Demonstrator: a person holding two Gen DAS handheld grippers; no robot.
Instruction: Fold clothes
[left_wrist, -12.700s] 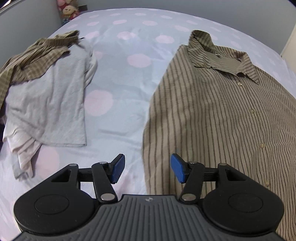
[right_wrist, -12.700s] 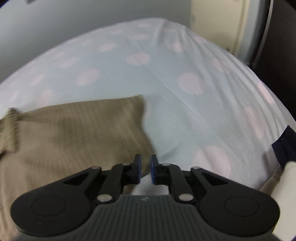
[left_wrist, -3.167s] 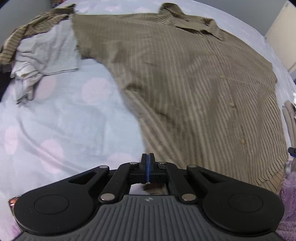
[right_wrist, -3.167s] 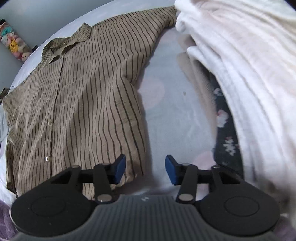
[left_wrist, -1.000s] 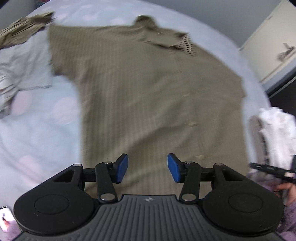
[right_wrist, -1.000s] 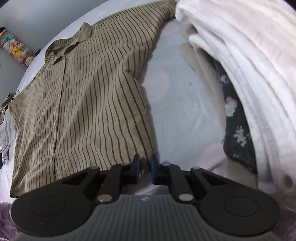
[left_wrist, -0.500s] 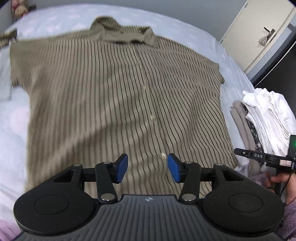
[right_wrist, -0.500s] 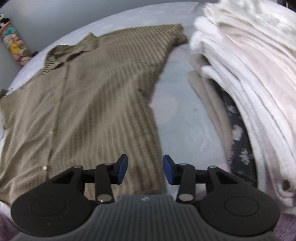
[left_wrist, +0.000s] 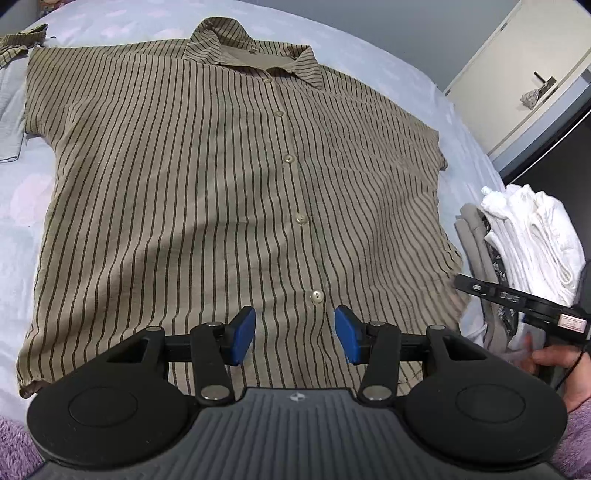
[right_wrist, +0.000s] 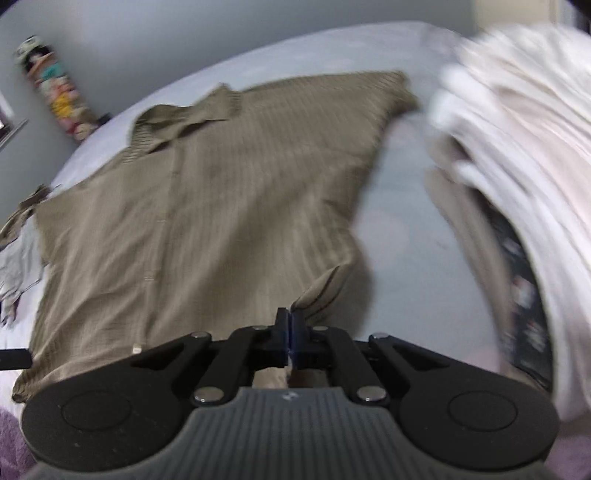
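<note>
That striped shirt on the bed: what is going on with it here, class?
A person is folding clothes with a handheld gripper in each hand. The striped shirt lies spread flat, buttoned, on the bed. The right gripper is shut on the shirt's lower right hem corner, which is lifted slightly. The left gripper hovers open over the bottom of the button line, gripping nothing. A stack of folded clothes sits beside the shirt.
</note>
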